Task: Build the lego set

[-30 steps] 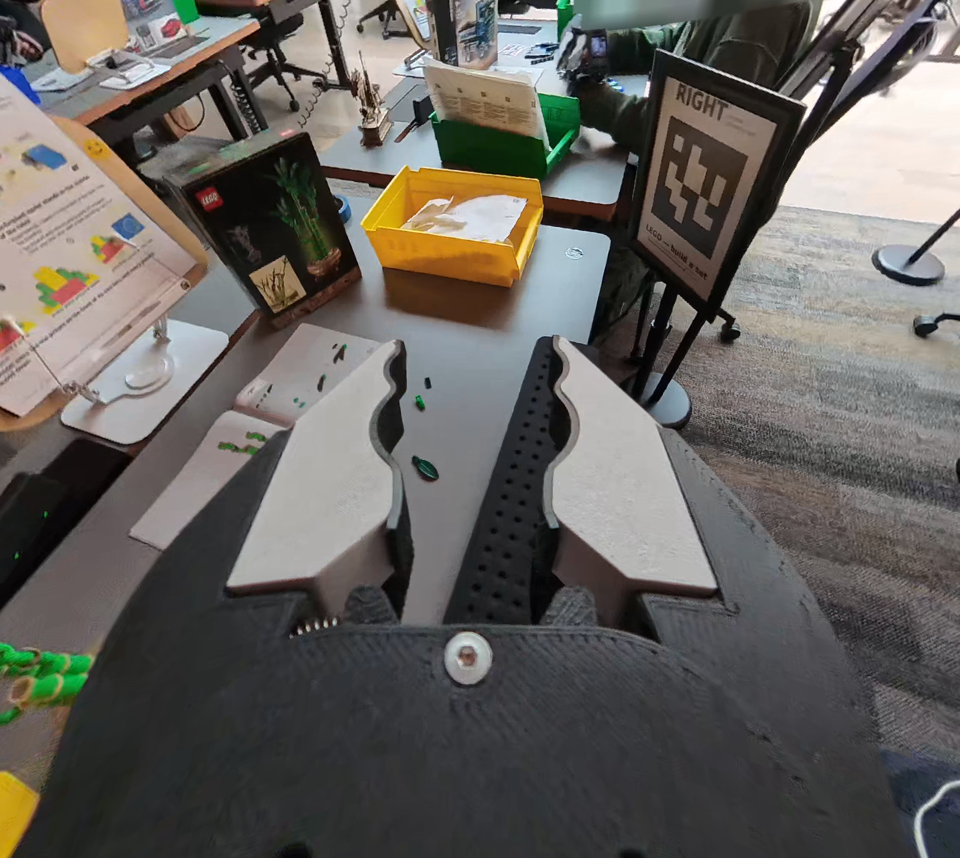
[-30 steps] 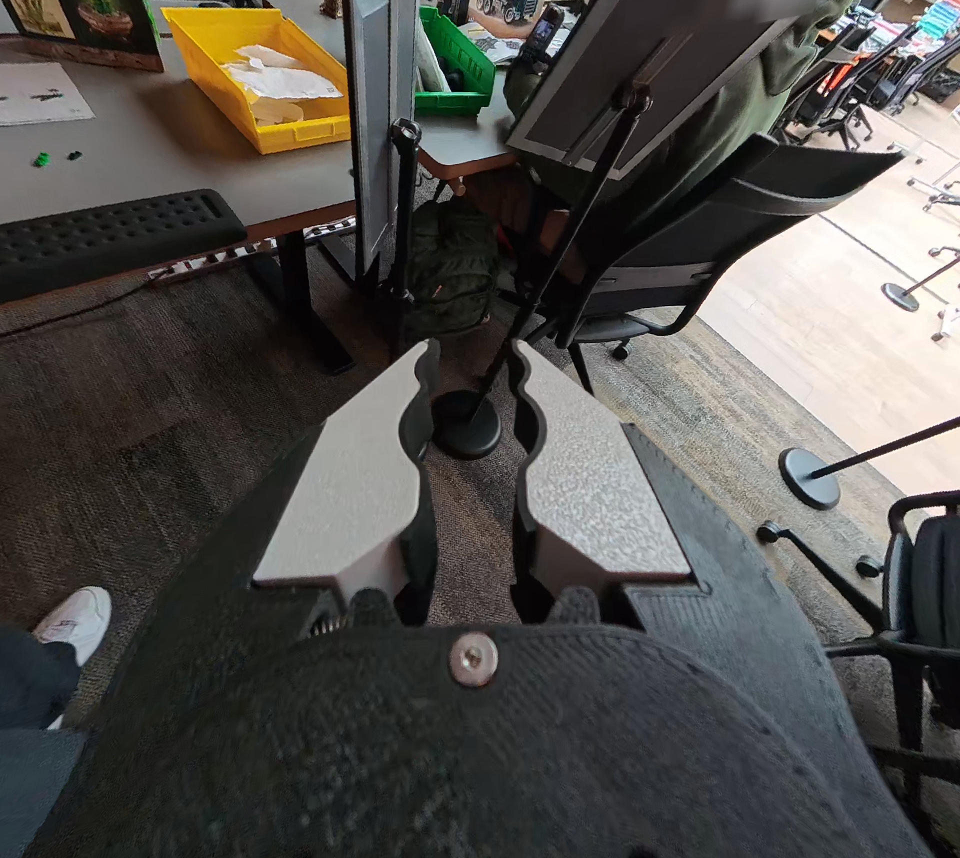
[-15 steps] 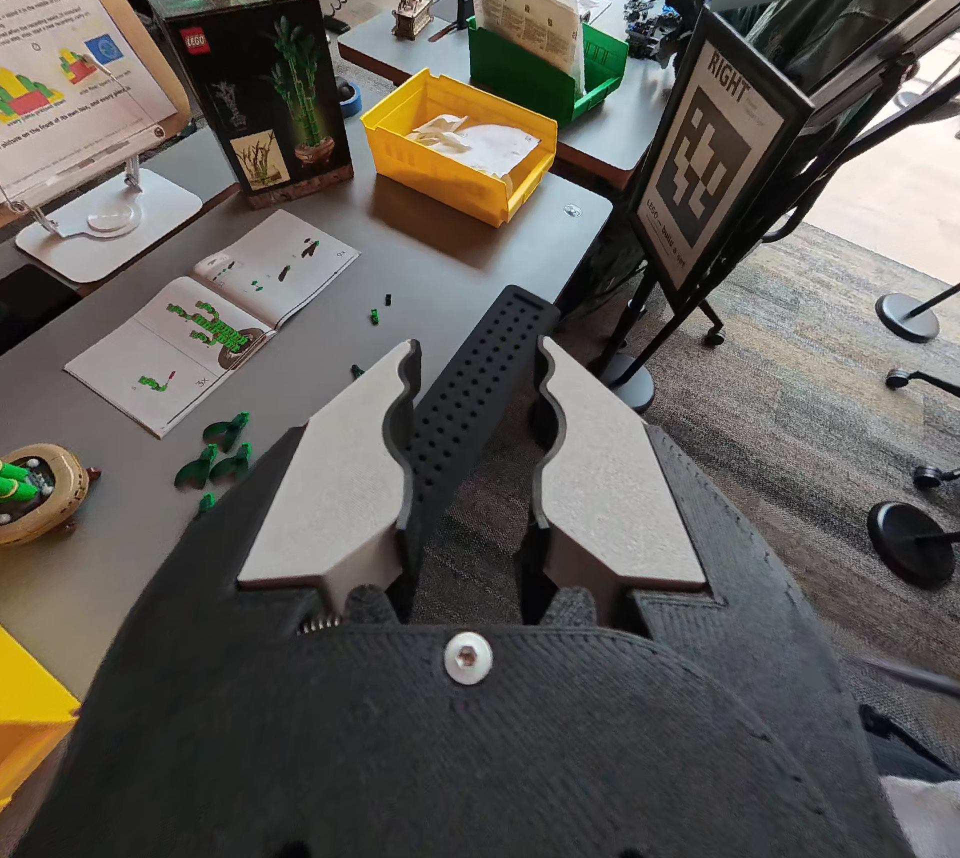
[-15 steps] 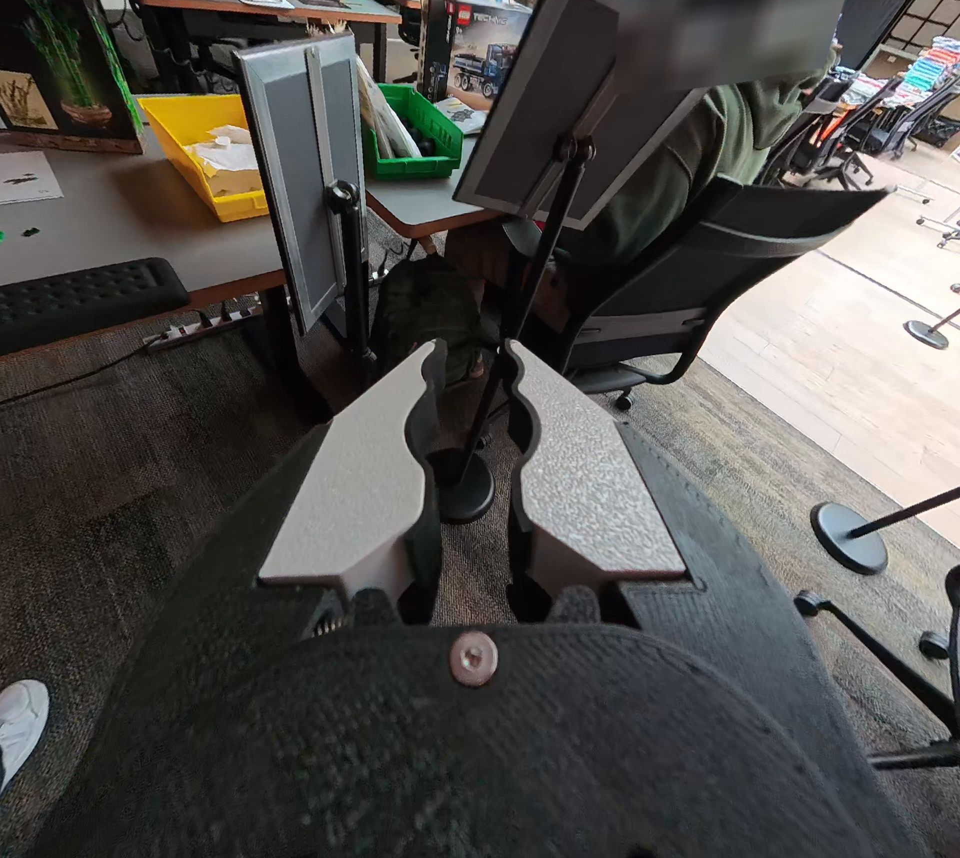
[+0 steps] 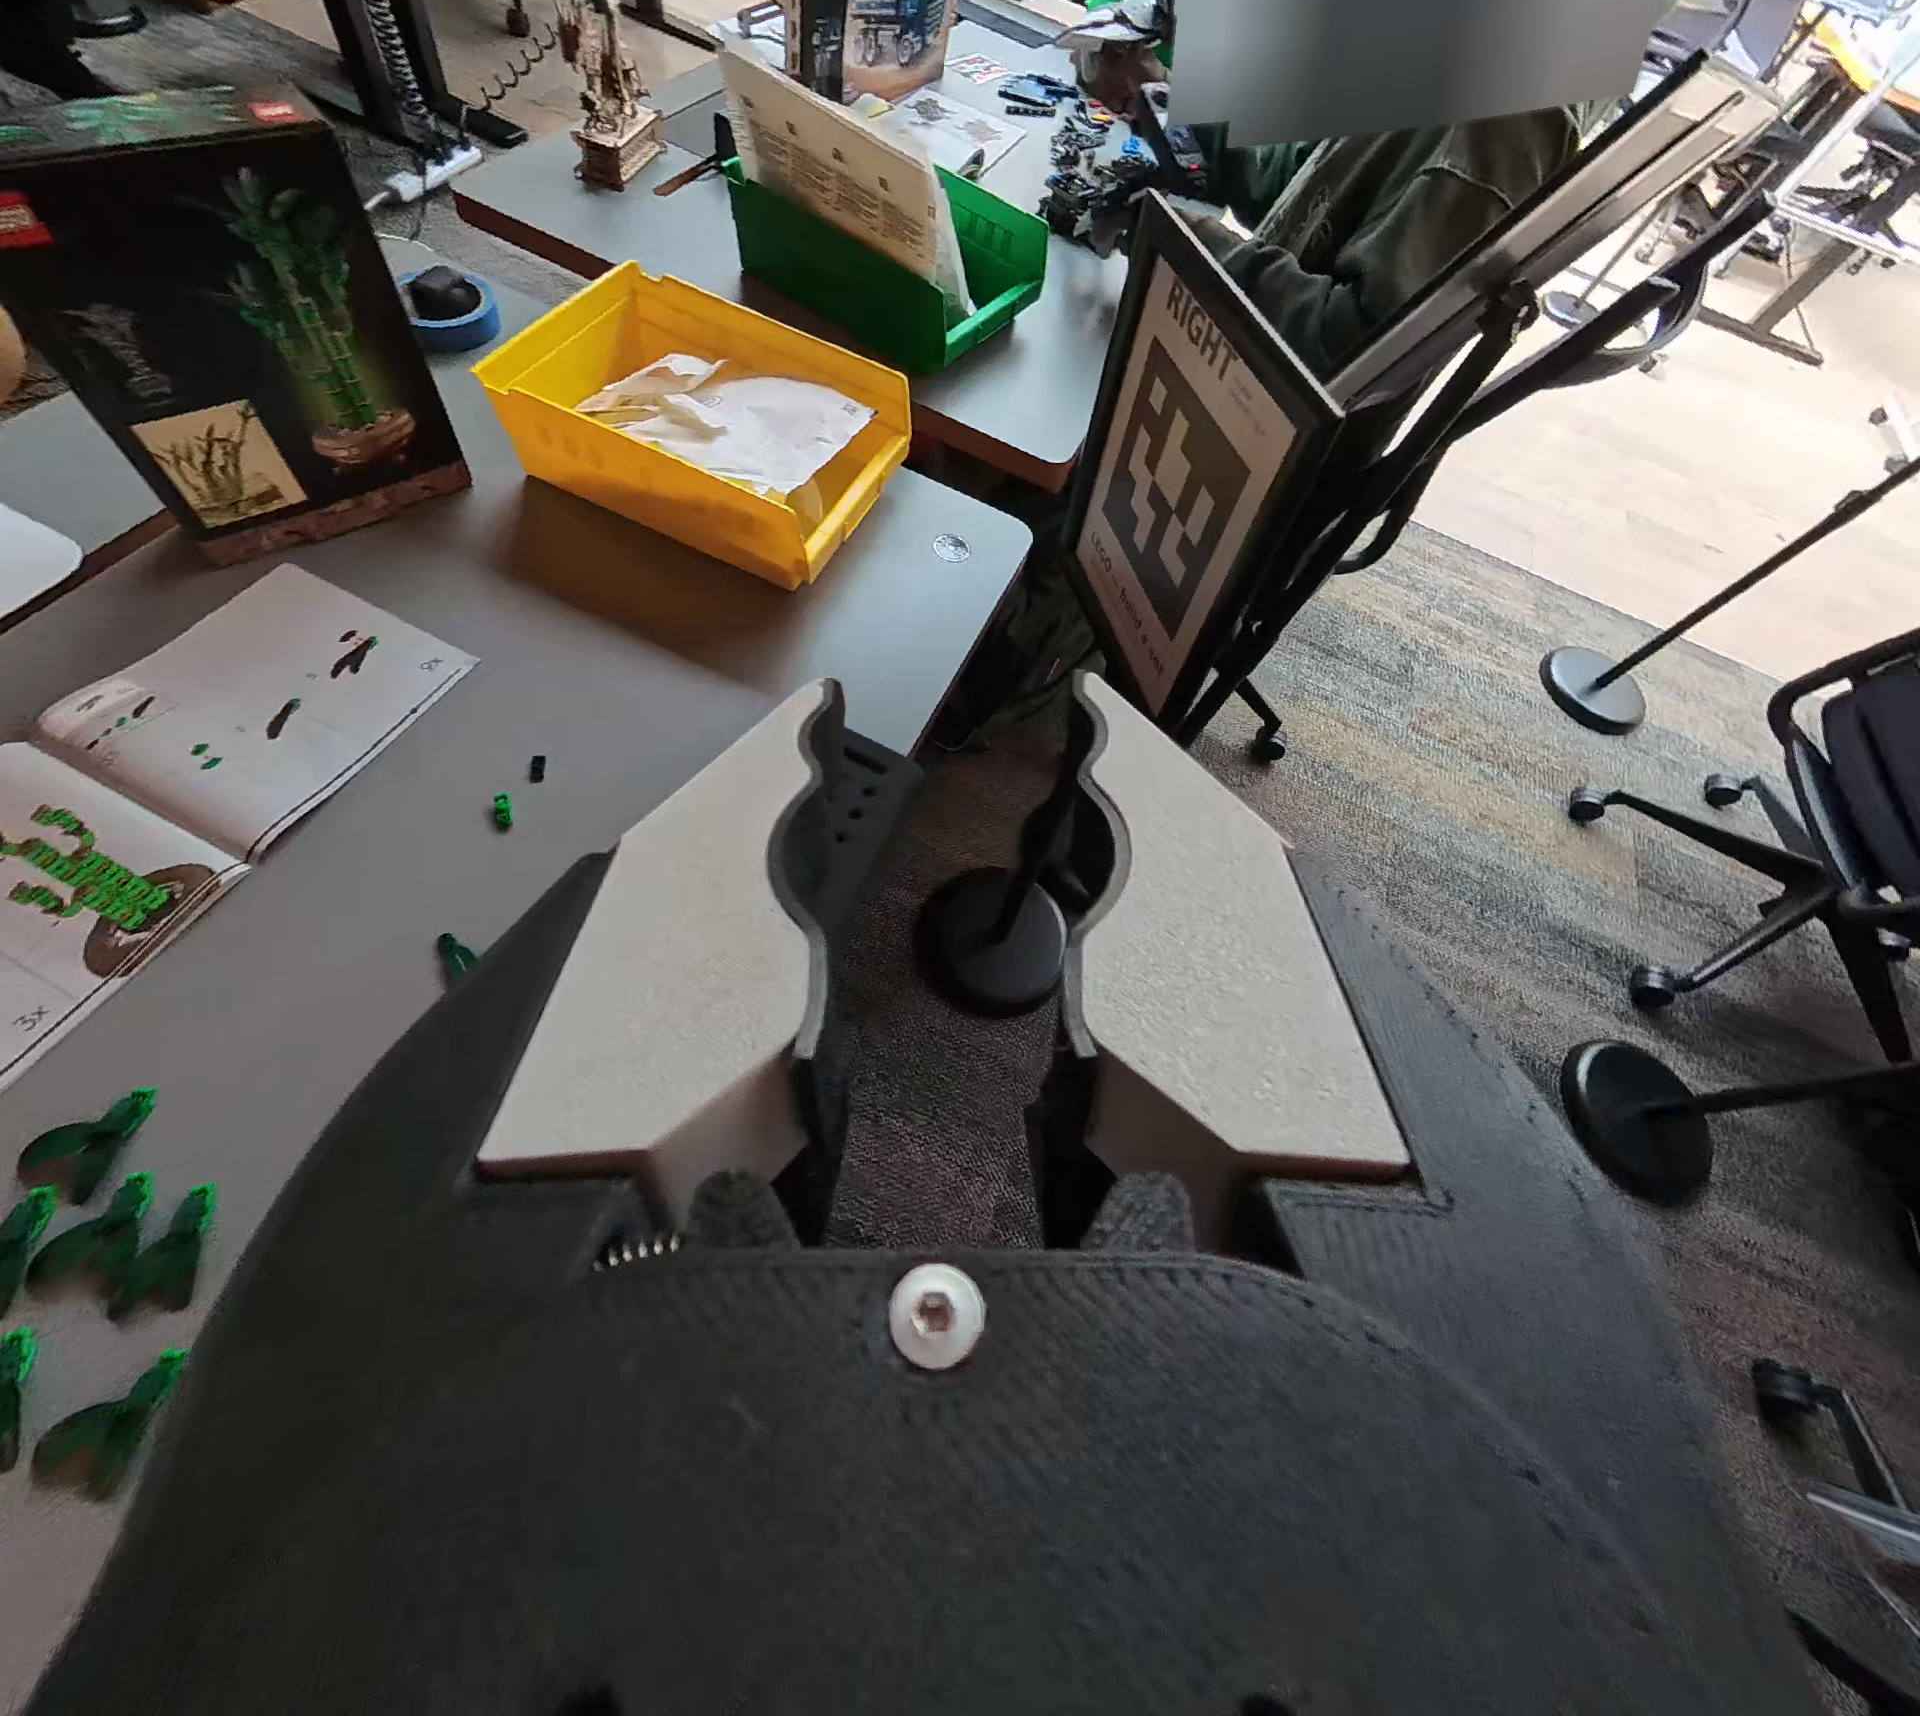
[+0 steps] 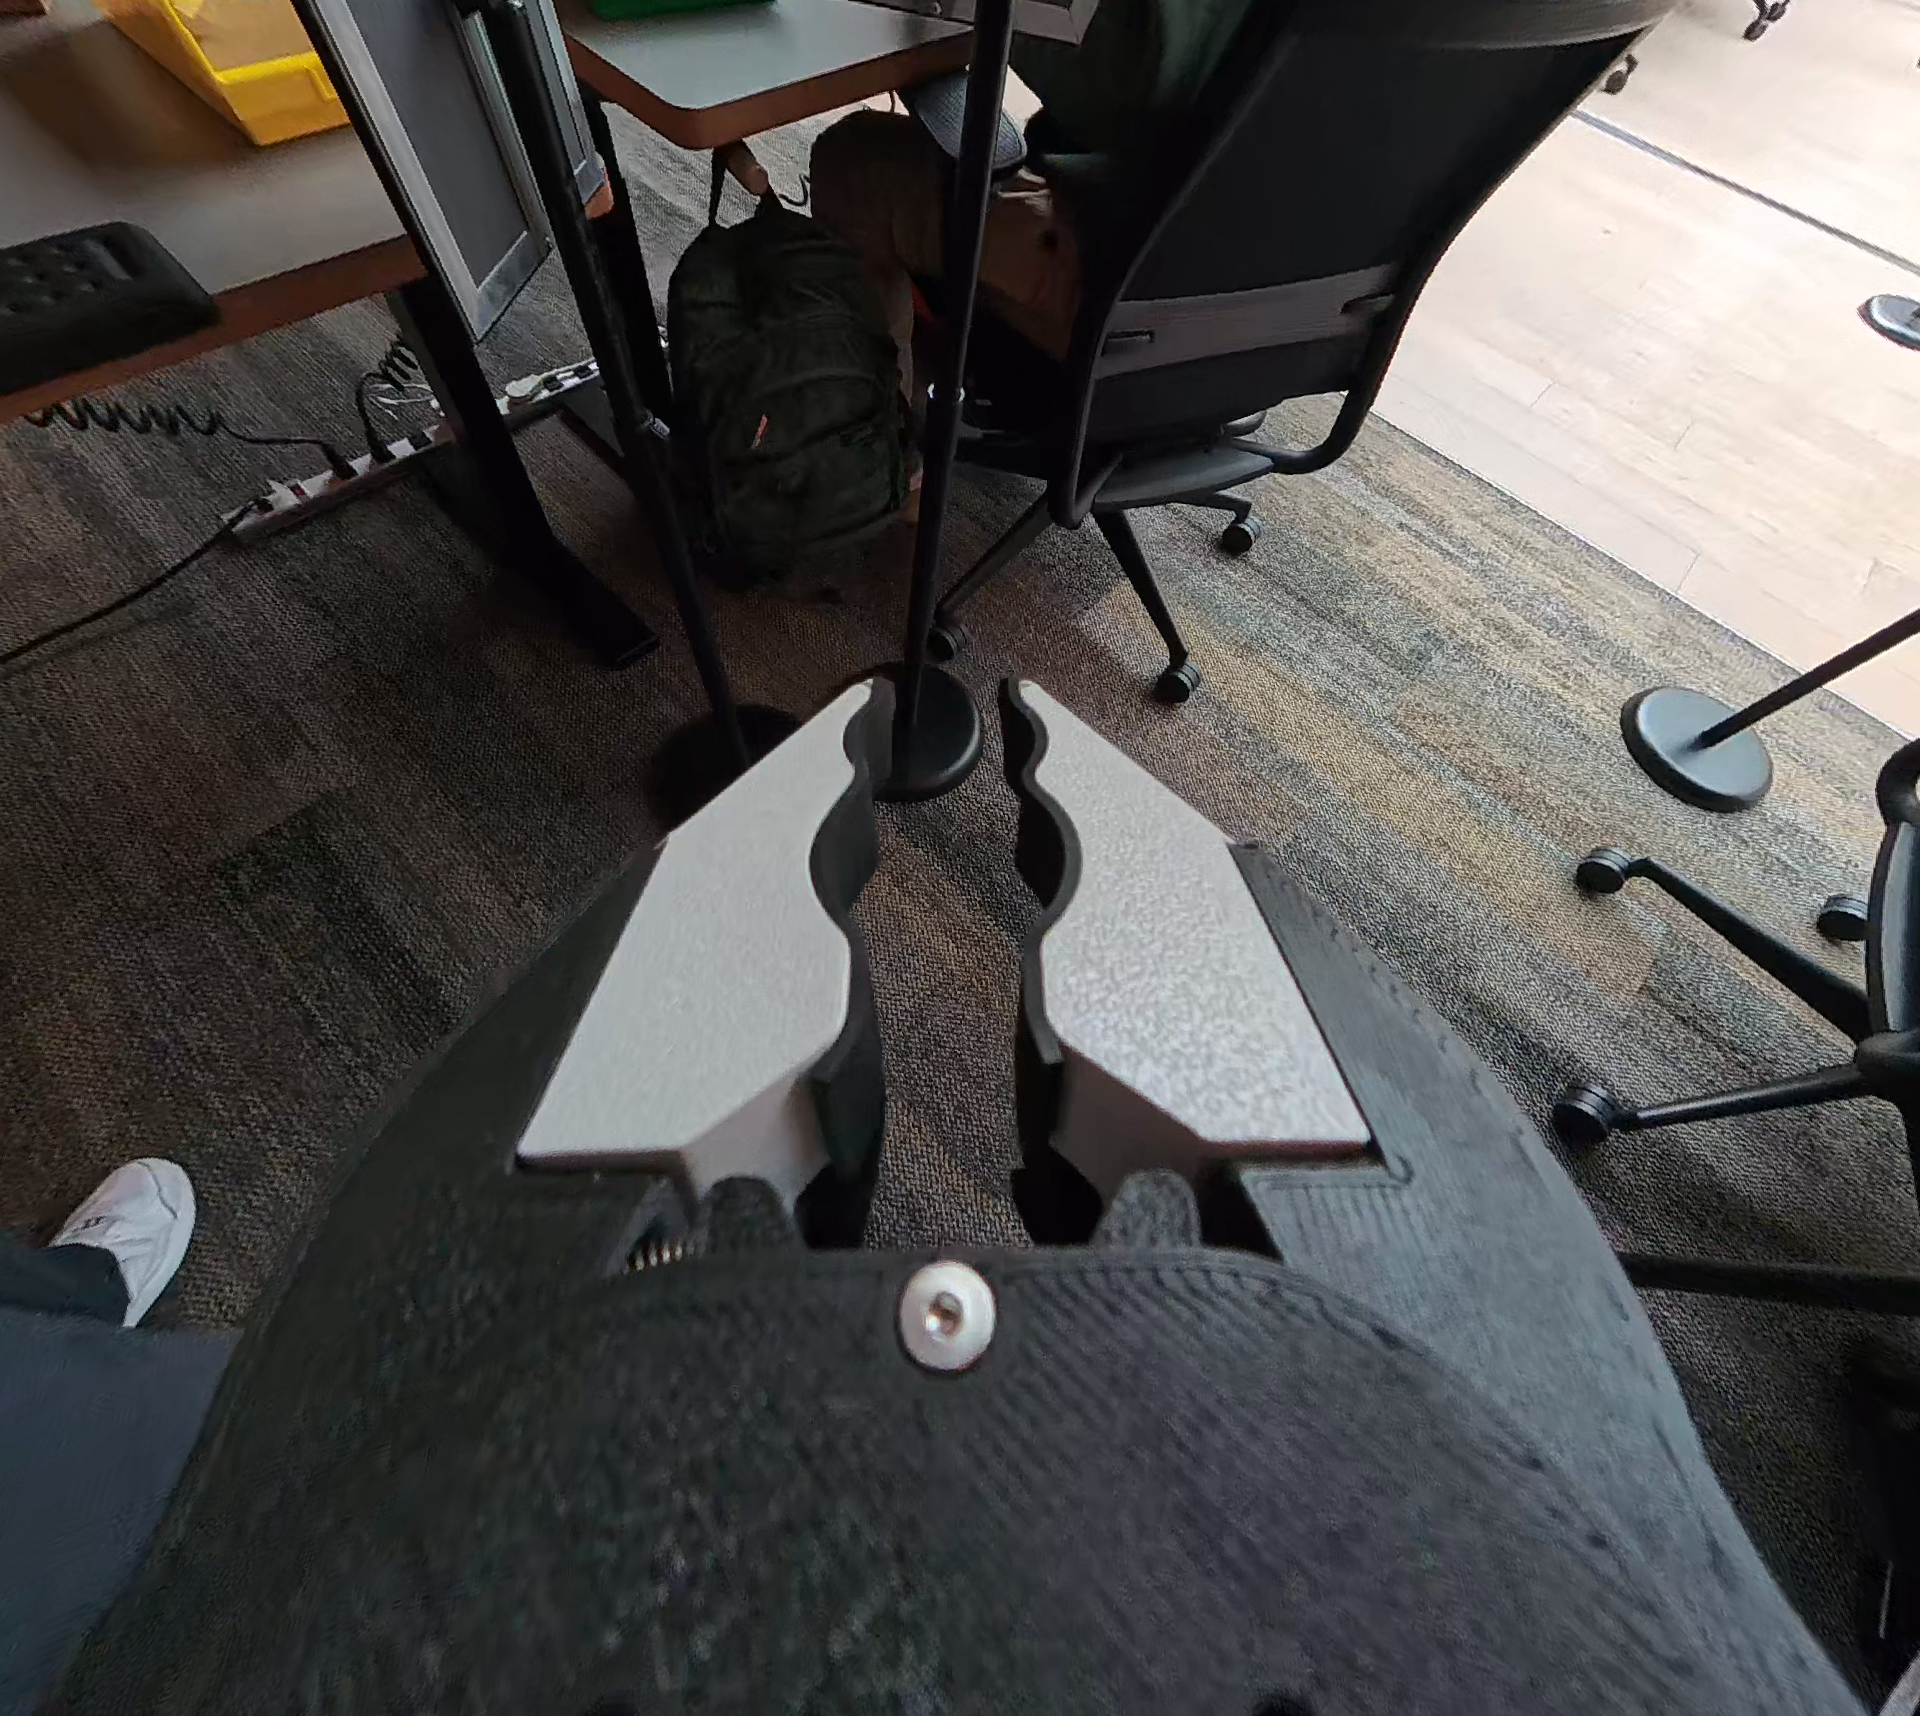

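Observation:
In the left wrist view, several green leaf pieces (image 5: 99,1251) lie on the grey table (image 5: 582,627) at the lower left. An open instruction booklet (image 5: 177,783) lies beyond them, with small loose green and black pieces (image 5: 503,809) beside it. My left gripper (image 5: 951,710) is open and empty, held past the table's right edge over the carpet. My right gripper (image 6: 935,700) is open and empty, pointing down at the carpet by a stand base (image 6: 930,747), away from the table.
A yellow bin (image 5: 696,419) with paper and a boxed plant set (image 5: 208,336) stand at the back of the table. A framed marker sign (image 5: 1184,461) on a stand is beside the table edge. A seated person, an office chair (image 6: 1351,212) and a backpack (image 6: 790,399) are beyond. Left tips to right tips: about 65 cm.
My left gripper has swung right and pulled back from over the table to past its right edge. My right gripper has tilted down toward the floor. Both stay open.

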